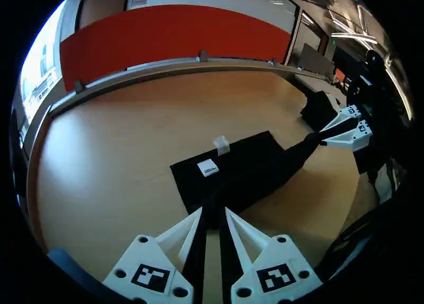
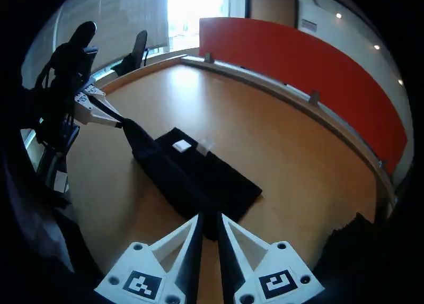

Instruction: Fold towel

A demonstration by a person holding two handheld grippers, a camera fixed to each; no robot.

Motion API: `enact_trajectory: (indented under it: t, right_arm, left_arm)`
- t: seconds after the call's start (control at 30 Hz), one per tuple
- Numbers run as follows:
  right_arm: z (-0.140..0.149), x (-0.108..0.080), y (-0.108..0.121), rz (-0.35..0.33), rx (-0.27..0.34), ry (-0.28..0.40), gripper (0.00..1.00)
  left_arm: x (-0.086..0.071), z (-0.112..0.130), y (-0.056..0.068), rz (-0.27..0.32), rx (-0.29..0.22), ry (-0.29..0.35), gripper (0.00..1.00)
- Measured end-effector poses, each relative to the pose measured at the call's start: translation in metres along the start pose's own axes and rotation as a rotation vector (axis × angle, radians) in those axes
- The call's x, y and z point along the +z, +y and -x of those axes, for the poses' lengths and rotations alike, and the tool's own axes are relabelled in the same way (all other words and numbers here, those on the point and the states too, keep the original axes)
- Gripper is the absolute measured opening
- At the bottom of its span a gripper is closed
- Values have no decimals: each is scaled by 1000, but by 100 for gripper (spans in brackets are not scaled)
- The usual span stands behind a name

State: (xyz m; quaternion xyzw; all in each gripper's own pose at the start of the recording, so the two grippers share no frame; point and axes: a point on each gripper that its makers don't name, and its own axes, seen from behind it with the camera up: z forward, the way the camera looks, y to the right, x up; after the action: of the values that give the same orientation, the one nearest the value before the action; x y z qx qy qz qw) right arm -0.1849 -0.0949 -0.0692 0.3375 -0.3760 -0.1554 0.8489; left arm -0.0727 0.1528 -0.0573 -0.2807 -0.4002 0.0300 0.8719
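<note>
Black rectangular towel (image 1: 249,161), smooth wooden table (image 1: 132,134)

The towel (image 1: 249,166) corner pinched in the left tool (image 1: 213,213) is buried between its fingers, and that tool's body runs off the picture at 6 o'clock. The right tool (image 2: 209,217) hides its corner the same way in the right gripper view. The white label (image 1: 208,167) on the towel is too small to make out. In the left gripper view, whatever holds the right tool at 3 o'clock is lost in shadow. In the right gripper view, a dark heap (image 2: 354,231) at 4 o'clock is cut off and too dim to identify
</note>
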Motion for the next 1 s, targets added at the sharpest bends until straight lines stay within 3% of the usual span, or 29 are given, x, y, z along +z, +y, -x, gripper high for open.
enact_trajectory:
  t: [0.67, 1.0]
  right_arm:
    - [12, 42, 24, 0, 35, -42, 17]
    - [17, 65, 33, 5, 65, -67, 17]
  left_arm:
    - [48, 1, -18, -26, 43, -37, 15]
    - [71, 9, -26, -42, 39, -61, 15]
